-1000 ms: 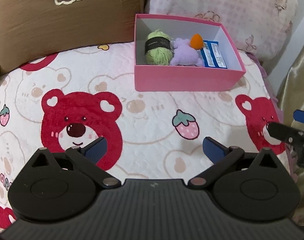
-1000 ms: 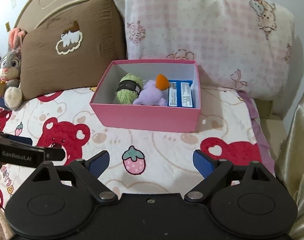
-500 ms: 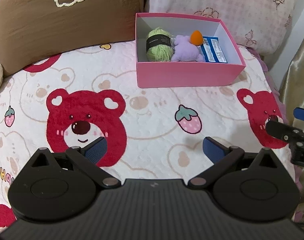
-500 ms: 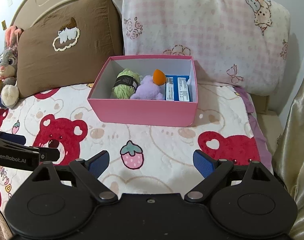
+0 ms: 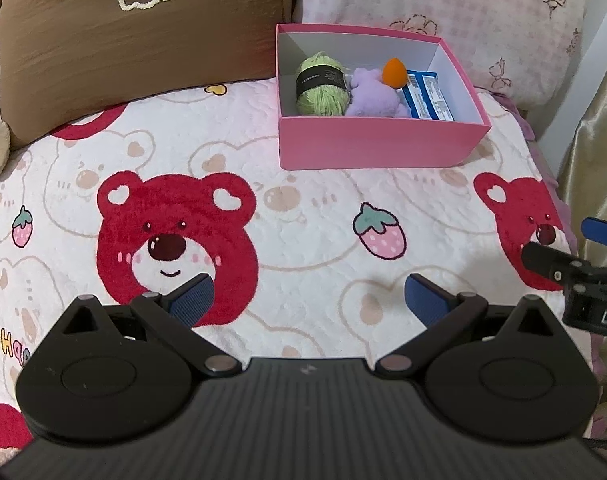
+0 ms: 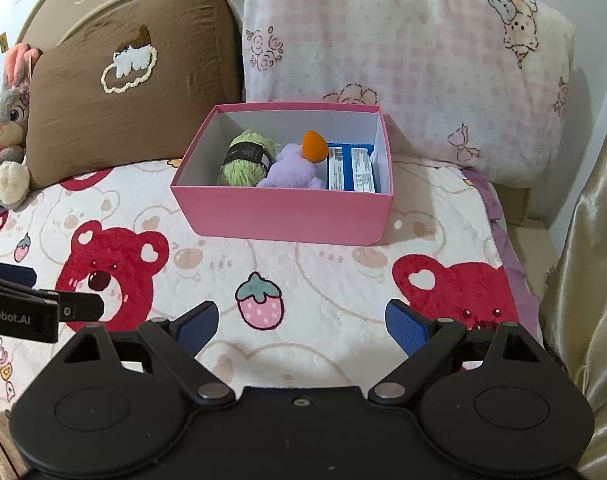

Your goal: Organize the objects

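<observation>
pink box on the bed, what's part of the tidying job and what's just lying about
Job things: open pink cardboard box, green yarn ball, purple plush toy, orange egg-shaped sponge, blue-and-white carton.

Lying about: brown cloud-embroidered pillow, pink checked pillow, grey plush rabbit.

Rabbit plush (image 6: 5,128) cut off left.

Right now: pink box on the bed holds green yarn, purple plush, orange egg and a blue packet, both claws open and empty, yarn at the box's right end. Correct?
Not quite. The green yarn sits at the left end of the pink box; the blue packet is at the right end, as the right wrist view shows. The rest stands: purple plush, orange egg, left claw and right claw open and empty.
</observation>
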The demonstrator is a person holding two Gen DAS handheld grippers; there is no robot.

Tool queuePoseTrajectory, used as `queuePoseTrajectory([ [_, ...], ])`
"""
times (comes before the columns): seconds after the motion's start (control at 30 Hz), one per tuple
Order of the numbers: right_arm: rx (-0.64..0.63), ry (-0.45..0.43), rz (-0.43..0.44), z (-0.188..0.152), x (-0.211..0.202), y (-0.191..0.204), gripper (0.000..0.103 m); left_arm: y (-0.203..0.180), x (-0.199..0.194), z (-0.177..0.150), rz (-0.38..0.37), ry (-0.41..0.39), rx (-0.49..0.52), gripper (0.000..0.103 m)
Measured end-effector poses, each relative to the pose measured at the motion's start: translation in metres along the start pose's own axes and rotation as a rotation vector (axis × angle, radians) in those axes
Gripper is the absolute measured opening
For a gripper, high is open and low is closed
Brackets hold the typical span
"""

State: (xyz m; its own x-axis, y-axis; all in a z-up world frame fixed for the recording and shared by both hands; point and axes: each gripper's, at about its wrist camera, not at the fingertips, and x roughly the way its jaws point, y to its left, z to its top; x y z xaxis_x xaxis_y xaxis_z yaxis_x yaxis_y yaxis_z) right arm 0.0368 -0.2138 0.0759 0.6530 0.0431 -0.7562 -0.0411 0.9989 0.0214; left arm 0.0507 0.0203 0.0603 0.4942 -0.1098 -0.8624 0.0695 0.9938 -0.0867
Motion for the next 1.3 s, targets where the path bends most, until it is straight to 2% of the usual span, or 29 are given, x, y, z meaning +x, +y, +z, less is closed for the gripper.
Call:
queuePoseTrajectory([
  [0.5, -0.005, 0.027, -0.024, -0.009, 0.003, 0.005, 0.093, -0.002, 0.003, -0.004, 0.005, 0.012, 0.028, 0.103],
  [1.3, -0.026, 0.050, -0.051, -0.012, 0.009, 0.007, 0.093, -0.001, 0.008, -0.009, -0.004, 0.024, 0.014, 0.103],
])
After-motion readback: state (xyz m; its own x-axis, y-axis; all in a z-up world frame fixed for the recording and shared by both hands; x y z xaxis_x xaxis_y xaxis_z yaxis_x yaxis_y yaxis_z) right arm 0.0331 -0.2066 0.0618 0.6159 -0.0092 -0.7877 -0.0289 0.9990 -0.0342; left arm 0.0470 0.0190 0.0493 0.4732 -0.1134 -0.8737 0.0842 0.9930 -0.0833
